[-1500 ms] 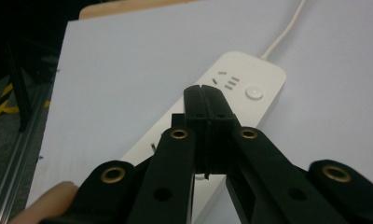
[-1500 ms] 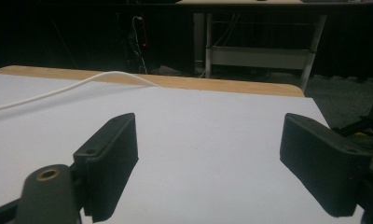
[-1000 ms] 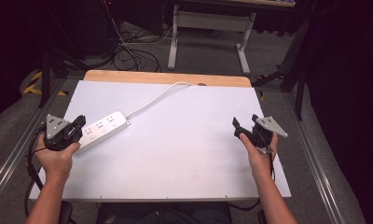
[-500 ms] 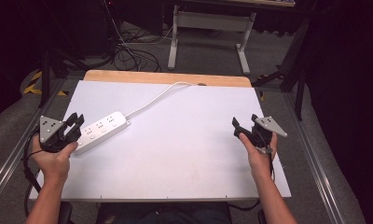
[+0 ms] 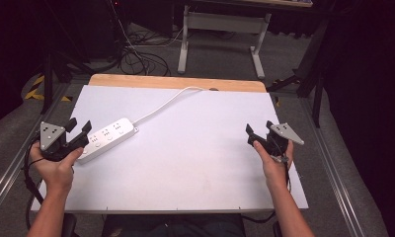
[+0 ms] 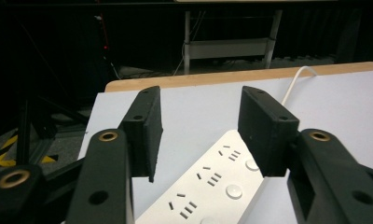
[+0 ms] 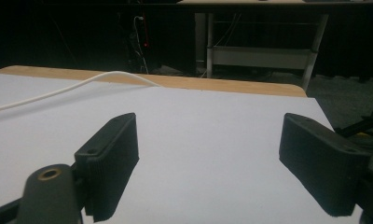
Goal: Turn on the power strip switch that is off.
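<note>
Nothing's getting grabbed yet. Left gripper [image 5: 79, 131] is hovering wide apart right at the power strip [image 5: 106, 139]. Right gripper [image 5: 258, 132] is sitting well away from it, gaping too.

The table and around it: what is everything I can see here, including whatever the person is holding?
Power strip: one, white, left part of the table, lying flat beside the left tool.
Cord: one, white, runs from the strip to the table's far edge.
Table: one, white top with a wooden strip along the far edge.
Metal stand: one, pale grey, on the floor beyond the table.
Floor cables: several, dark, far left.
Left tool: one, black, open, at the strip's near end.
Right tool: one, black, open, over bare table at the right.
Hands: two, holding the tools.
</note>
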### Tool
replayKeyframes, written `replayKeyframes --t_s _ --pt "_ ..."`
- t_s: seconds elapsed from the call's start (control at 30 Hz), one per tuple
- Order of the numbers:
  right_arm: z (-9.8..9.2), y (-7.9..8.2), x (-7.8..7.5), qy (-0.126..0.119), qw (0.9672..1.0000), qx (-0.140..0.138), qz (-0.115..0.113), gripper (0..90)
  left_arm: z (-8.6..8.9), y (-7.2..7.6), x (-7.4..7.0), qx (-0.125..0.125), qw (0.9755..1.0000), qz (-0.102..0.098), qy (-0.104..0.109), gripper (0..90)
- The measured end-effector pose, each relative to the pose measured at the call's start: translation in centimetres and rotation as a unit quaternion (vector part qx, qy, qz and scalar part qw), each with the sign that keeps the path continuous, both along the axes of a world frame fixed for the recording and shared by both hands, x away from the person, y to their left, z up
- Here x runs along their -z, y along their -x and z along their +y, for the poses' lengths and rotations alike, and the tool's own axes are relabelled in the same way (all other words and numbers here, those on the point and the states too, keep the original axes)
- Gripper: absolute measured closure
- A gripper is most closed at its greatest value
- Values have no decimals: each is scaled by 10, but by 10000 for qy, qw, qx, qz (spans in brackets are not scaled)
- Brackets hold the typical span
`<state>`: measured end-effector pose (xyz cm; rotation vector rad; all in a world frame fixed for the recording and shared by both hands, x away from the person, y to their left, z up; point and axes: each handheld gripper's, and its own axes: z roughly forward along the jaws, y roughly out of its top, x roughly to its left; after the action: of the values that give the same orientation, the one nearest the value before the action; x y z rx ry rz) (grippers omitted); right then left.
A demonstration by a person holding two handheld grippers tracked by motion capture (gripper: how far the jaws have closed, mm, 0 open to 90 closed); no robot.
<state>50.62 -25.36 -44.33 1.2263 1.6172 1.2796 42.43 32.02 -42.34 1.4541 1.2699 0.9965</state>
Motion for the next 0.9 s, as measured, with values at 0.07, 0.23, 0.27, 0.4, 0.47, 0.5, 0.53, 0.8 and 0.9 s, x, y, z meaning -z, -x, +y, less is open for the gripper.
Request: replayKeyframes --t_s 0.07,0.23,0.27,0.4,0.47,0.5,0.53,0.8,0.9 --pt "0 0 0 -5 10000 8 5 200 0 0 0 -13 10000 8 5 452" --pt "0 0 0 5 10000 1 7 200 -1 -1 -1 -39 10000 16 -15 393" --pt "0 0 0 4 10000 0 9 200 -1 -1 -1 -51 10000 18 -25 389" --pt "0 0 0 7 10000 1 7 201 -1 -1 -1 -132 9999 9 -56 352" --pt "0 0 0 2 10000 -2 18 200 -2 -2 -1 -167 9998 41 -117 339" --pt "0 0 0 2 10000 -2 18 200 -2 -2 -1 -167 9998 41 -117 336" --pt "0 0 0 -4 10000 -5 10 201 -3 -2 -1 -176 9998 38 -119 331" --pt "-1 0 0 15 10000 10 1 200 -8 -6 -3 -401 9991 13 -151 239" --pt "-1 0 0 18 10000 17 -1 199 -9 -7 -3 -617 9981 13 -55 180"
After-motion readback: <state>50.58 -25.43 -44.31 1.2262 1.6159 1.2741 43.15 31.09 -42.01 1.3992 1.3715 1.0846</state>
